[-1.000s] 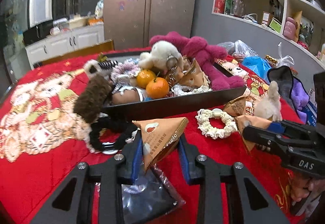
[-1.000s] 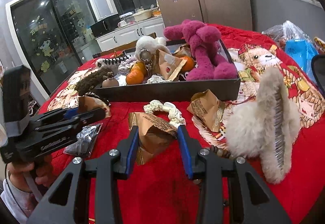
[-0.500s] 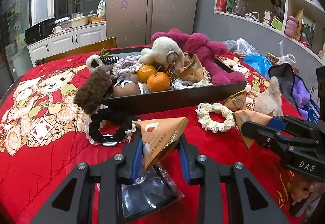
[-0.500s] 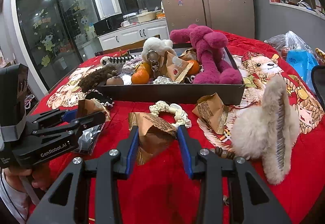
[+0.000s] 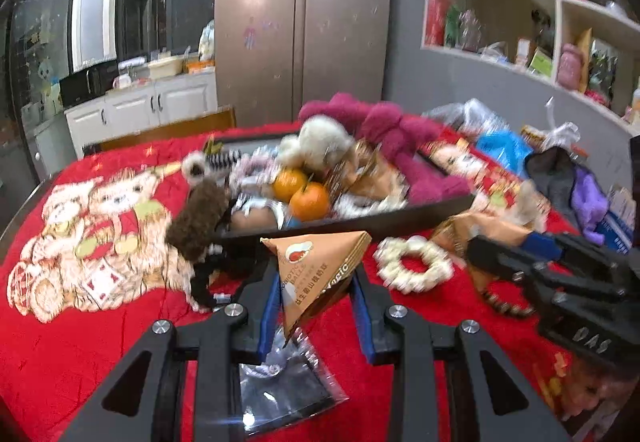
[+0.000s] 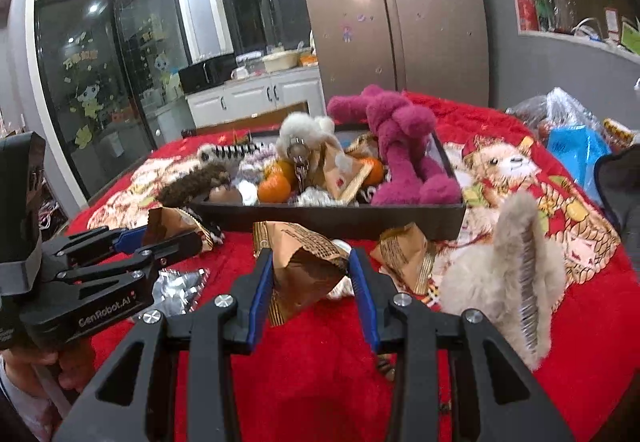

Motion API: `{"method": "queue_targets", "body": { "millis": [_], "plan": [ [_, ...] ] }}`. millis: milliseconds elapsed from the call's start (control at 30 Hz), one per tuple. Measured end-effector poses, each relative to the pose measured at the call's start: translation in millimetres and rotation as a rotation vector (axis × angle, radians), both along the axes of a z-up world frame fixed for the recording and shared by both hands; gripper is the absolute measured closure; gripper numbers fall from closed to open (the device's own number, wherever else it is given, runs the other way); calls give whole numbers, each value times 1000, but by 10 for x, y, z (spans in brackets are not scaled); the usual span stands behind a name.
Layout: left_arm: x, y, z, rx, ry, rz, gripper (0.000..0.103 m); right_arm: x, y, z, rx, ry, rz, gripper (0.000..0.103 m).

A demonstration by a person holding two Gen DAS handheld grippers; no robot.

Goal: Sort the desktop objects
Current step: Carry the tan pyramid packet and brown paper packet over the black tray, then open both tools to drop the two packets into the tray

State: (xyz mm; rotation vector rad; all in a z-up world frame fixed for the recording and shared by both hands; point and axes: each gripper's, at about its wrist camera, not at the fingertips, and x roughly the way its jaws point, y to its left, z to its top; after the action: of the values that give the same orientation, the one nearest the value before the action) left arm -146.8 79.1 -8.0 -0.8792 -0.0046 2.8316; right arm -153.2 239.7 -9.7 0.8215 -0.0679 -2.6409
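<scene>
My left gripper (image 5: pixel 316 282) is shut on a tan pyramid snack packet (image 5: pixel 320 270) and holds it above the red cloth, short of the black tray (image 5: pixel 420 213). My right gripper (image 6: pixel 312 274) is shut on a crumpled brown snack packet (image 6: pixel 304 262), also lifted in front of the tray (image 6: pixel 340 219). The tray holds oranges (image 5: pixel 310 199), a magenta plush (image 6: pixel 396 149), a white plush (image 5: pixel 320 145) and more packets. Each gripper shows in the other's view: the right one (image 5: pixel 480 246) at right, the left one (image 6: pixel 192 238) at left.
On the cloth lie a white scrunchie (image 5: pixel 414 268), a clear foil bag (image 5: pixel 280 386), a brown furry clip (image 5: pixel 196 217), another brown packet (image 6: pixel 404 254) and a beige furry clip (image 6: pixel 508 278). Plastic bags (image 6: pixel 572 137) sit at the right; shelves (image 5: pixel 540 21) behind.
Both grippers have risen with their packets and edged toward the tray; the view is now higher and blurred by motion. Both grips are unchanged.
</scene>
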Motion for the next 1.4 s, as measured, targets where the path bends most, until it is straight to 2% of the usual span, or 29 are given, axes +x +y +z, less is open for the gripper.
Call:
{"method": "queue_targets", "body": {
  "millis": [100, 233, 400, 600, 833, 1000, 1067, 1400],
  "plan": [
    [71, -17, 171, 25, 55, 17, 70, 84, -64, 150, -4, 50, -18, 64],
    [10, -62, 365, 65, 61, 49, 70, 138, -131, 384, -18, 96, -48, 64],
    [-112, -50, 488, 36, 109, 85, 70, 73, -149, 581, -54, 117, -79, 64],
    [-525, -93, 418, 55, 67, 120, 70, -294, -99, 624, -63, 108, -139, 64],
    [-866, -80, 379, 48, 52, 101, 70, -880, 43, 512, -75, 92, -194, 64],
    [-1030, -108, 153, 20, 14, 88, 70, -1140, 143, 274, -96, 65, -252, 64],
    [-1079, -135, 61, 1, -16, 91, 70, -1274, 145, 109, -23, -7, -270, 64],
    [-1159, -154, -102, -10, -56, 70, 70, -1342, 151, -179, -1, -44, -237, 64]
  ]
}}
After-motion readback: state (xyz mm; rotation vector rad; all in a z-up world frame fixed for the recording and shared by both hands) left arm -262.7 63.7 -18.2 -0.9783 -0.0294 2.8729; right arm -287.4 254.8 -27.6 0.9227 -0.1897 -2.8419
